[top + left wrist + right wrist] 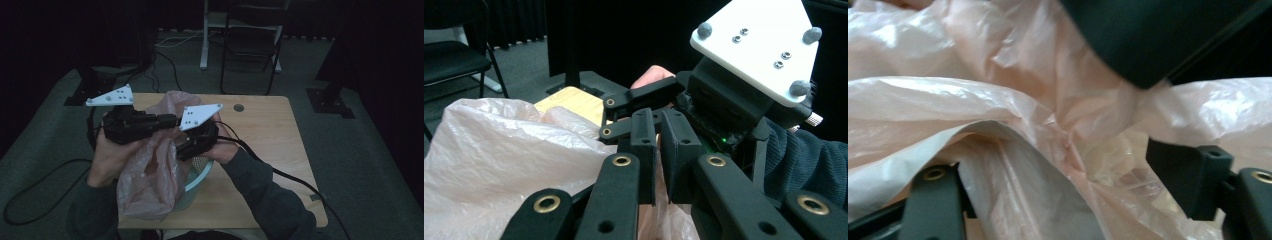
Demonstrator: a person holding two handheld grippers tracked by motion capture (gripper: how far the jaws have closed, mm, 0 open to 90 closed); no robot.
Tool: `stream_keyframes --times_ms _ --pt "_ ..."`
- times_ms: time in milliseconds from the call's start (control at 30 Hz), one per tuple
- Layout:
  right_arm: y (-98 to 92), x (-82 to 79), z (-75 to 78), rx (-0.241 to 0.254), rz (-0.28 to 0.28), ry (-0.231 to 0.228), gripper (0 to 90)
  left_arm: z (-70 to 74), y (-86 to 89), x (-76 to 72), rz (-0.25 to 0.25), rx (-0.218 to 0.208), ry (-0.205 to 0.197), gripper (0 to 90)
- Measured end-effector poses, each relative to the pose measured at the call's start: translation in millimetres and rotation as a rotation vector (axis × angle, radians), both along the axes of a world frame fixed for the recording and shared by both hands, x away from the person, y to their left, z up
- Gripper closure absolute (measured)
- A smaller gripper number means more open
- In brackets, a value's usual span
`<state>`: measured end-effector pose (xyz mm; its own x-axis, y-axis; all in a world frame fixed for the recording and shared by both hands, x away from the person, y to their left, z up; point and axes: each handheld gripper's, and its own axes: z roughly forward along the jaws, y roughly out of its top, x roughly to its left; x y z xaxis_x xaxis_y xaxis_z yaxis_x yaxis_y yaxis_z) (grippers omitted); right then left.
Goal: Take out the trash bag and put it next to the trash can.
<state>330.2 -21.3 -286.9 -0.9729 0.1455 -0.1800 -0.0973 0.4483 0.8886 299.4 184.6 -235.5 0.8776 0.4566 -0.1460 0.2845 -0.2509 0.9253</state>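
Dim room, wooden tabletop [270, 150]: pink plastic bag [150, 175] draping over small bin [197, 185], lying directly between both hands. Left gripper [663, 150] fingers pinching shut, film between them unclear; right gripper [1068, 195] fingers standing wide, bag film bunching between them, ungripped.

Two grippers are counted above the table [280, 150]: the left gripper [167, 121] and the right gripper [187, 149], each topped by one grey three-cornered plate, two plates in all. One pink plastic bag [150, 185] is draped over the table's near edge. One pale basket [200, 175] is seen beside the bag. One black chair [252, 45] stands beyond the table.
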Motion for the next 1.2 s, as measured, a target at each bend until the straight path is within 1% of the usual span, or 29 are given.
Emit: stream_keyframes --times_ms 33,67,100,133,200,233,267,300,333,367,400,433,500,567,667,700,733,767,800,833,900,933,967,1000,1067,1133,1167,1200 --pt "0.3 0.3 0.0 0.002 0.004 0.002 24.6 -0.3 -1.3 0.4 -0.002 -0.001 0.001 85.7" --pt "0.5 0.3 0.3 0.012 -0.004 -0.007 24.0 -0.5 -2.4 0.8 -0.005 0.000 0.001 85.8" --pt "0.5 0.9 0.5 0.018 -0.003 -0.001 24.1 -0.8 -3.3 1.3 -0.007 0.001 0.002 86.3" --pt "0.3 1.7 0.5 0.026 0.000 0.008 25.3 -1.1 -4.0 1.7 -0.011 -0.003 0.005 86.7" --pt "0.4 2.1 0.6 0.037 0.016 0.012 34.7 -1.2 -4.6 2.5 -0.014 -0.012 0.007 88.3" --pt "0.4 2.1 0.6 0.037 0.016 0.012 34.7 -1.2 -4.6 2.5 -0.014 -0.012 0.007 88.4" --pt "0.8 1.4 0.6 0.042 0.021 0.004 41.9 -1.7 -5.4 3.4 -0.016 -0.015 0.010 88.4" --pt "1.7 -1.0 0.6 0.049 0.036 -0.008 54.9 -1.9 -5.7 3.7 -0.015 -0.015 0.012 89.1" --pt "1.9 -1.8 0.6 0.051 0.035 -0.012 61.6 -2.2 -5.8 4.0 -0.013 -0.015 0.014 89.1" --pt "2.0 -2.1 0.6 0.052 0.048 -0.008 71.2 -2.2 -5.8 4.0 -0.012 -0.016 0.015 89.1" --pt "2.0 -2.2 0.6 0.053 0.050 -0.011 81.7 -2.1 -5.6 3.9 -0.012 -0.016 0.014 89.1" --pt "2.0 -2.2 0.6 0.053 0.050 -0.011 81.7 -2.1 -5.6 3.9 -0.012 -0.016 0.014 89.1" --pt "1.7 -2.0 0.5 0.047 0.056 -0.009 88.9 -1.1 -3.8 2.5 -0.007 -0.016 0.007 89.1" --pt "1.3 -3.1 0.3 0.034 0.063 -0.022 89.3 -0.5 -1.0 1.8 0.004 -0.016 0.004 88.2" --pt "-0.8 -5.8 -0.1 0.016 0.054 -0.040 89.3 0.7 7.5 0.1 0.040 -0.010 -0.005 85.7" --pt "-2.5 -6.6 0.7 0.011 0.053 -0.047 89.3 0.7 7.5 0.1 0.040 -0.010 -0.005 83.6" --pt "-3.8 -7.2 1.5 0.009 0.050 -0.053 89.3 1.1 13.5 -1.4 0.058 -0.015 -0.005 82.1" --pt "-3.8 -7.2 1.5 0.009 0.050 -0.053 89.3 1.1 13.5 -1.4 0.058 -0.015 -0.005 80.0" --pt "-6.4 -7.9 4.3 0.014 0.049 -0.065 89.3 1.3 17.4 -2.6 0.066 -0.018 -0.006 77.2" --pt "-7.1 -8.1 5.2 0.016 0.047 -0.069 89.3 1.5 22.9 -3.9 0.078 -0.029 -0.006 75.6" --pt "-8.2 -8.6 6.4 0.016 0.044 -0.074 89.3 1.5 25.6 -4.5 0.088 -0.033 -0.004 73.3" --pt "-11.0 -9.5 9.0 0.019 0.040 -0.075 89.3 1.3 31.1 -5.3 0.102 -0.040 -0.004 71.2" --pt "-11.9 -9.6 9.9 0.021 0.040 -0.080 89.3 1.3 31.1 -5.3 0.102 -0.040 -0.004 69.5" --pt "-13.2 -10.2 11.1 0.023 0.036 -0.083 89.3 1.2 35.8 -6.6 0.114 -0.043 -0.011 67.8" --pt "-15.3 -10.0 13.4 0.029 0.034 -0.090 89.3 0.7 37.8 -7.5 0.119 -0.045 -0.014 65.0" --pt "-16.4 -10.2 14.4 0.030 0.032 -0.093 89.3 -0.9 42.2 -9.6 0.134 -0.049 -0.021 64.1" --pt "-18.8 -10.6 16.6 0.030 0.031 -0.092 89.3 -1.6 43.8 -10.3 0.141 -0.053 -0.023 61.0" --pt "-18.8 -10.6 16.6 0.030 0.031 -0.092 89.3 -2.5 46.4 -11.0 0.146 -0.056 -0.026 61.0"
